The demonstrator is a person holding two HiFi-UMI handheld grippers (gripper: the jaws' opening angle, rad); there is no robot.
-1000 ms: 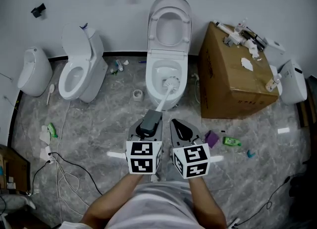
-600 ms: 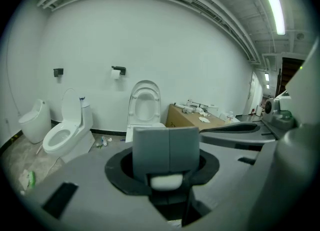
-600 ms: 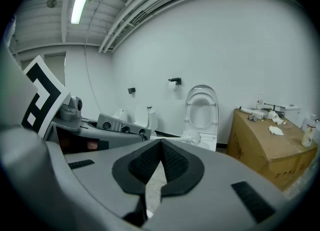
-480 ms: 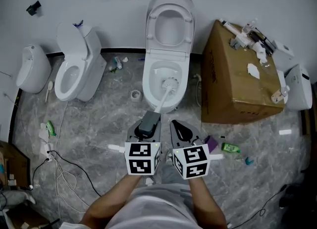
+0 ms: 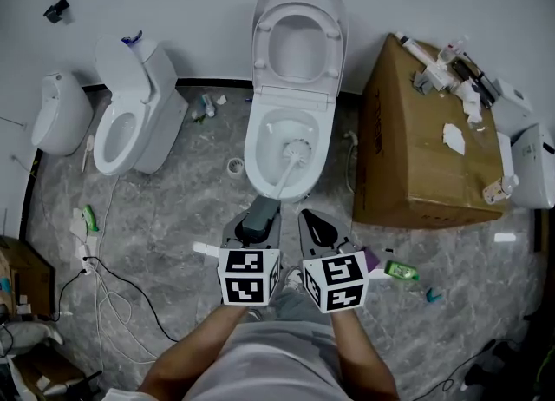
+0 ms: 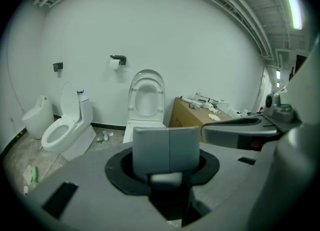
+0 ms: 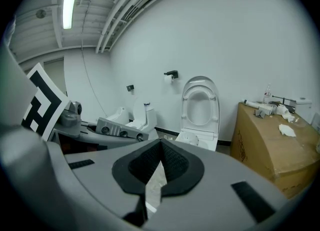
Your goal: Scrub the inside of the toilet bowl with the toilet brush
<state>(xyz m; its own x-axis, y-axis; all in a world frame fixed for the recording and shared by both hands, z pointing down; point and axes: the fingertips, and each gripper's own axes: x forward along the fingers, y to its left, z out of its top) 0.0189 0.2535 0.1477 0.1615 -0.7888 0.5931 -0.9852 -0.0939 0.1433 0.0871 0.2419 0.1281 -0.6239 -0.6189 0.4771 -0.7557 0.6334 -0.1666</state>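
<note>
The middle toilet (image 5: 259, 133) stands open with its lid (image 5: 297, 26) raised against the wall. A white toilet brush (image 5: 297, 149) has its head down inside the bowl, toward the right side, and its shaft slants back to me. My left gripper (image 5: 260, 215) is shut on the brush's grey handle, which fills the jaws as a grey block (image 6: 167, 147) in the left gripper view. Beside it on the right, my right gripper (image 5: 319, 227) is shut and holds nothing; its dark pads (image 7: 172, 162) meet, with the toilet (image 7: 200, 110) beyond.
A second toilet (image 5: 130, 113) and a small white fixture (image 5: 56, 117) stand at the left. A big cardboard box (image 5: 425, 147) with clutter on top sits close on the right. Cables (image 5: 104, 295), a tape roll (image 5: 235, 166) and a green bottle (image 5: 401, 271) lie on the marble floor.
The head view has drifted closer to the middle toilet, which now looks larger. The brush head stays inside the bowl and both grippers keep their places.
</note>
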